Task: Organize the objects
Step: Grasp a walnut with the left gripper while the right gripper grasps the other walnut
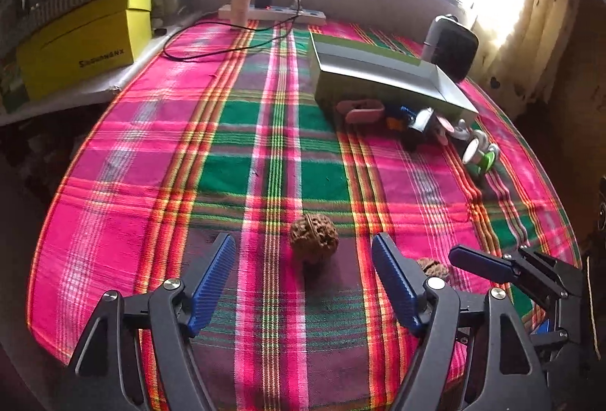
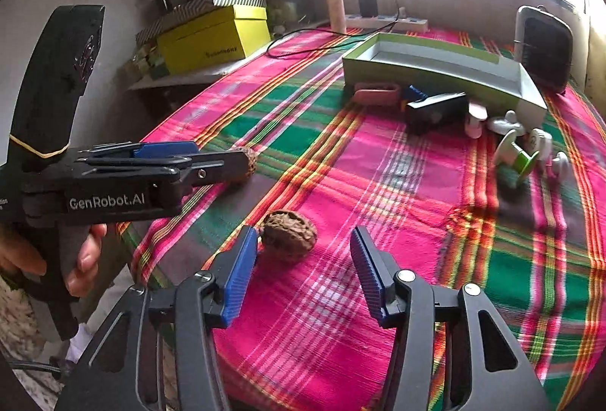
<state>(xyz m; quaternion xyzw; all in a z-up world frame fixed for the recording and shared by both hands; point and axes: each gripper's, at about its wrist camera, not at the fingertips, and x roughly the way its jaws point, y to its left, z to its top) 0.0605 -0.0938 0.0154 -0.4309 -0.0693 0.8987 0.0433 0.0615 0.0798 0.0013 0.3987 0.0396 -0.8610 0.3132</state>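
Left gripper: jaws wide apart, gripping nothing. One walnut lies on the plaid cloth at lower centre, just beyond its fingertips. Right gripper: jaws partly spread, empty. A second walnut rests beside its left pad. The open green tray sits at upper right.
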